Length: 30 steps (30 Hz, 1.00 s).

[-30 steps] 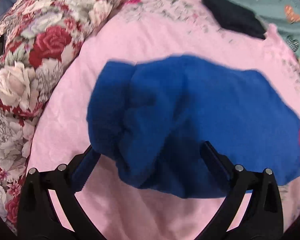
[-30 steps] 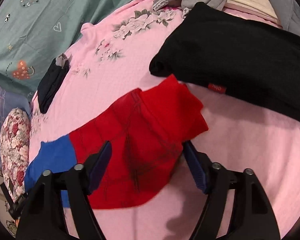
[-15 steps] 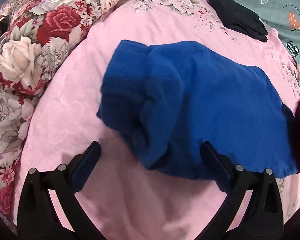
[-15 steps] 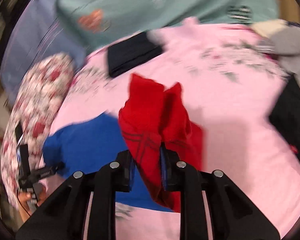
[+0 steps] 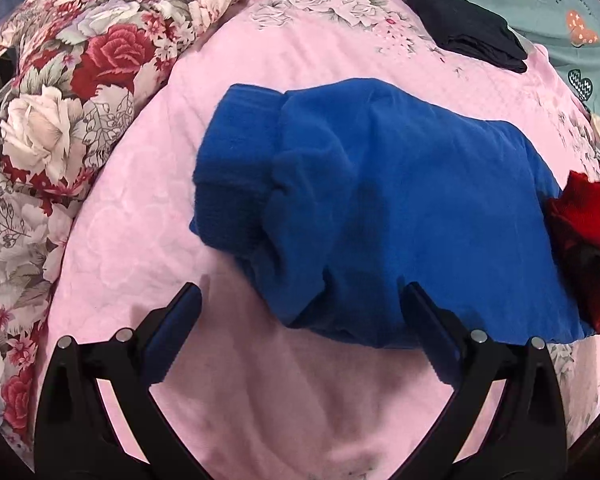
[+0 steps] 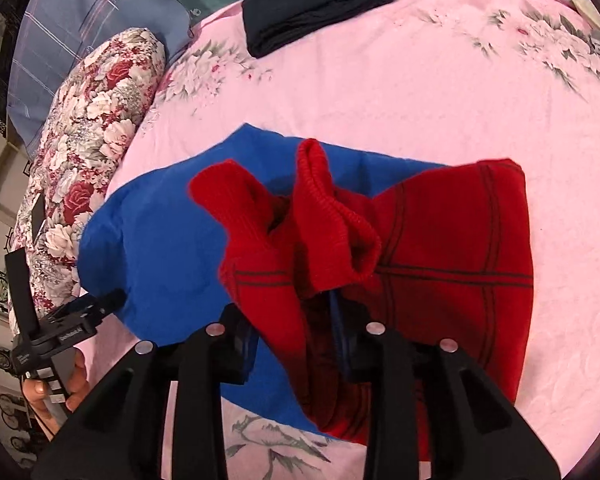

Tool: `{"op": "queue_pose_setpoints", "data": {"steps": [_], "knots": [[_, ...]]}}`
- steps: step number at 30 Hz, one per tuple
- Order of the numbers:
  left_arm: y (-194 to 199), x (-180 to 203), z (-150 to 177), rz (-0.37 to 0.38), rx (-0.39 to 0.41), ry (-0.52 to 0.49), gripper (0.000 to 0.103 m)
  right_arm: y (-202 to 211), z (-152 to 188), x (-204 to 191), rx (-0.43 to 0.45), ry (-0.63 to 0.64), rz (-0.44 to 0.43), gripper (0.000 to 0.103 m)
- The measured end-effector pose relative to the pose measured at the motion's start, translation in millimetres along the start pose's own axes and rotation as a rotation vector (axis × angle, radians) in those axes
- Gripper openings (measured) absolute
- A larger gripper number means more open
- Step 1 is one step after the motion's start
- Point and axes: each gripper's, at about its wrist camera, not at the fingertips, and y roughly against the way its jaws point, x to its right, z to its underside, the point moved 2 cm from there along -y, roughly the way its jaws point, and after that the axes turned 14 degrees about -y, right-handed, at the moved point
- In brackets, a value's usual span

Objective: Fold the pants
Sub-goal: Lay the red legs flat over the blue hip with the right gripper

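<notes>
Two grippers work a pair of red-and-blue pants (image 6: 440, 248) on a pink bedspread (image 6: 420, 80).

Right gripper (image 6: 296, 320) is clamped on a bunched fold of the red fabric, jaws nearly together, with the red ribbed cuff (image 6: 324, 208) standing up just beyond the fingers and the red section draped over the blue. Left gripper (image 5: 300, 320) hangs wide apart and holds nothing, its fingers straddling the near edge of the blue part (image 5: 380, 200), which lies rumpled on the bedspread (image 5: 260, 400). Beside the pants to the left sits a rose-patterned pillow (image 5: 60, 120); a folded black garment (image 5: 468, 32) rests well apart near the far edge, against a teal sheet (image 5: 560, 0) printed with hearts.
</notes>
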Motion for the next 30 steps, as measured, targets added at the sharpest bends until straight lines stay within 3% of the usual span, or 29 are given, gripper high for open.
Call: {"op": "queue_pose_setpoints", "data": {"steps": [4,5,6,8,10,15,18,21,22,24,27,30], "knots": [[-2,4,-2,0.006,-0.003,-0.008,0.101,-3,1,-20,0.008,0.051,0.002,0.037],[-2,4,-2,0.005,-0.006,-0.009,0.101,-9,2,-24,-0.004,0.060,0.017,0.044],[-2,4,-3,0.005,-0.006,-0.010,0.101,-14,3,-26,-0.023,0.062,0.020,0.062],[-1,5,-2,0.005,-0.001,-0.016,0.101,-26,7,-32,-0.107,0.066,-0.011,0.065],[-2,5,-2,0.001,0.000,-0.029,0.101,-20,9,-34,-0.130,0.088,-0.064,0.065],[0,4,-5,-0.002,0.005,-0.040,0.101,39,-16,2,0.002,0.002,-0.195,0.065],[1,7,-9,0.008,0.011,-0.043,0.101,72,-28,44,0.170,-0.041,0.005,0.065],[7,17,-18,0.007,0.036,-0.060,0.101,67,-30,76,0.128,-0.123,0.010,0.058],[8,19,-20,0.000,0.041,-0.059,0.101,61,-31,86,0.103,-0.159,-0.018,0.046],[11,26,-25,-0.010,0.045,-0.062,0.101,46,-36,97,0.094,-0.174,-0.035,0.036],[12,34,-29,-0.011,0.037,-0.073,0.101,16,-48,106,0.070,-0.192,0.036,0.033],[16,44,-28,-0.015,0.044,-0.107,0.101,14,-51,99,0.110,-0.146,0.093,0.030]]}}
